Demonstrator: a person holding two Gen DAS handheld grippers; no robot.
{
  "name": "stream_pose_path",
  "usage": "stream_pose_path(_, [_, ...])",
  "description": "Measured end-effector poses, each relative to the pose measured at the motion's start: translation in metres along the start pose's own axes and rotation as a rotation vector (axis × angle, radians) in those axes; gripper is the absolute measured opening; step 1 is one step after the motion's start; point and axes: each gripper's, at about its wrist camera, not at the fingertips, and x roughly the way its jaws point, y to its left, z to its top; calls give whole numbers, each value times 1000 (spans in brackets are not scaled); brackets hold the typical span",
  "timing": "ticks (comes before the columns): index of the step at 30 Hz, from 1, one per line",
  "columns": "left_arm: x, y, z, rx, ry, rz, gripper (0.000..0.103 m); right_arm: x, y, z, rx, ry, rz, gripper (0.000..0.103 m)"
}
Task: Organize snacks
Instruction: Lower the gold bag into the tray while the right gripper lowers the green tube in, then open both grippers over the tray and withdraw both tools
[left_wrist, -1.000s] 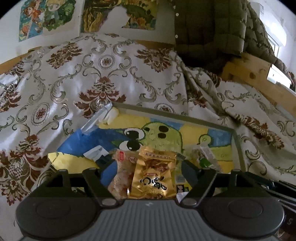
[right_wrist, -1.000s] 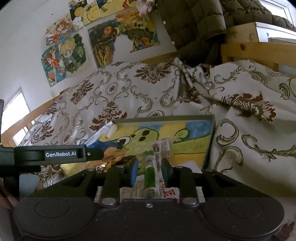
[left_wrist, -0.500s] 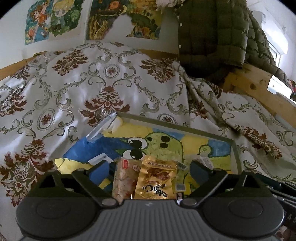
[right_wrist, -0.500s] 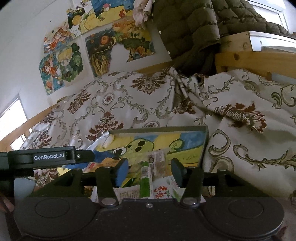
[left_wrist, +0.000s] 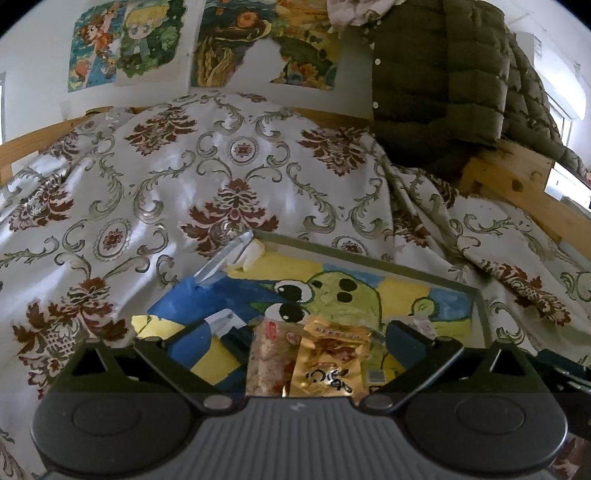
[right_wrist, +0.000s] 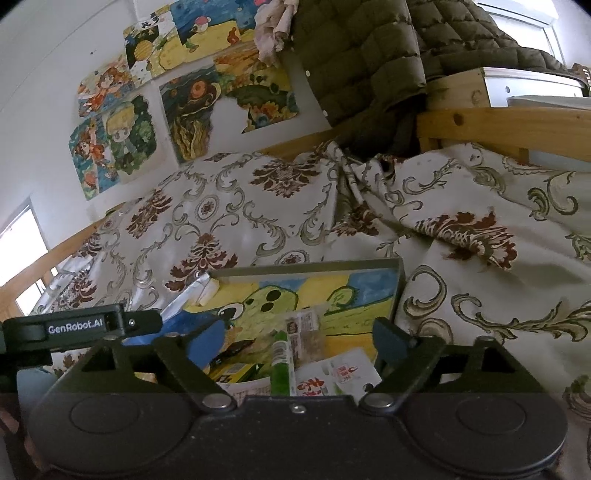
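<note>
A gold snack packet (left_wrist: 332, 365) and a pale packet with a red label (left_wrist: 266, 358) lie side by side on the frog-painted tray (left_wrist: 369, 256). They sit between the fingers of my left gripper (left_wrist: 297, 341), whose jaws are opening wide and touch neither. In the right wrist view a green stick packet (right_wrist: 280, 360), a clear labelled packet (right_wrist: 304, 332) and a white packet with red characters (right_wrist: 332, 376) lie on the tray (right_wrist: 306, 267). My right gripper (right_wrist: 295, 338) is opening around them, its pads clear of the green stick.
The tray rests on a bed covered with a cream and maroon patterned cloth (left_wrist: 236, 177). A clear plastic wrapper (left_wrist: 225, 258) pokes over the tray's far left corner. A green quilted jacket (left_wrist: 436, 74) hangs over the wooden bed frame (left_wrist: 517, 181). The left gripper's black body (right_wrist: 74, 326) shows at the left.
Both sets of jaws have spread apart. The right fingers, earlier close on the green stick packet, now stand wide of it. The left fingers have drawn away from the two packets.
</note>
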Motion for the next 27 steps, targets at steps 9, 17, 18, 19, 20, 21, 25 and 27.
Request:
stream_pose_path(9, [-17,11,-9,-46,-20,33,102,-13,3,1,0,-25,-22,102])
stream_pose_path(17, [-46,15,-21,-54,-46,72,102,-34,2,-2,20,-37,-50,102])
stream_pose_path(18, [-50,16,-23,-60,-52,75,102,-36,2,-3,21,-36,-51,102])
stream_pose_path(19, [-53,17,-26,-67,-58,81,102,-39,4,-3,22,-36,-52,102])
stream_pose_path(20, [-56,17,-28,-73,-61,88,102,-41,5,-4,19,-37,-49,102])
stream_pose_path(21, [-60,17,-31,-74,-62,97,102,-44,6,-4,13,-38,-46,102])
stream_pose_path(25, [-77,16,-41,-72,-87,125,102,-57,15,-7,-26,-50,-48,102])
stream_pose_path(27, [-88,15,-48,-67,-98,135,102,-65,19,-10,-39,-55,-46,102])
